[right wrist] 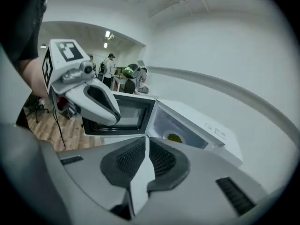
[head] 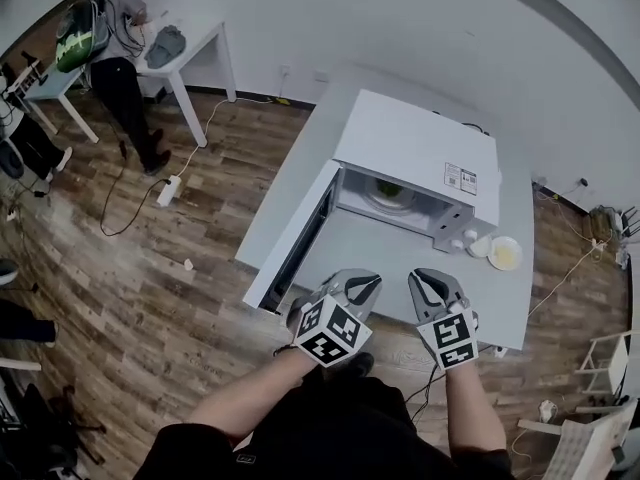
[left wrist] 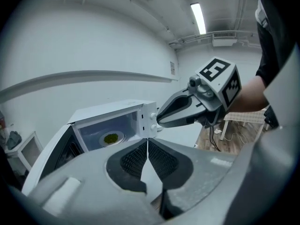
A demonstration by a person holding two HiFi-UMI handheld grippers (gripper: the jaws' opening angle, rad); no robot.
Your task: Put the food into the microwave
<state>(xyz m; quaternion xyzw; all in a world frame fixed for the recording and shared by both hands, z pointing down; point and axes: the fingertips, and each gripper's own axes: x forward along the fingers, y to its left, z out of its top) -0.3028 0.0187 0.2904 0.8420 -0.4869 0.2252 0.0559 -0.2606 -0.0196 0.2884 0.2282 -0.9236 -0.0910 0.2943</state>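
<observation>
The wood-plank floor [head: 150, 268] fills the head view from 7 to 11 o'clock. At 11 o'clock a person [head: 118, 48] stands on it at a white table [head: 200, 43]. The grey tabletop [head: 400, 268] runs from the centre out to 4 o'clock. On it, at 1 o'clock, stands the white microwave [head: 420, 138]. Its door [head: 300, 243] is swung fully open toward 8 o'clock, leaving the cavity exposed.

At 6 o'clock two forearms reach in, each with a hand-held gripper. The left hand-held gripper [left wrist: 147, 142] sits just at the 5 o'clock side of the door's free end. Its jaws are closed tip to tip with nothing between them. The right hand-held gripper [right wrist: 146, 137] is just beside it on the 3 o'clock side, over the tabletop's near edge. It is likewise pinched together at the tips and empty. Both point toward the open cavity.

Inside the microwave a white plate [head: 388, 195] lies on the cavity floor. The green food [head: 388, 189] rests in its middle. A smaller plate [head: 505, 254] holding something pale yellow sits on the tabletop at the microwave's 4 o'clock corner, just beside the knobs [head: 462, 239].
</observation>
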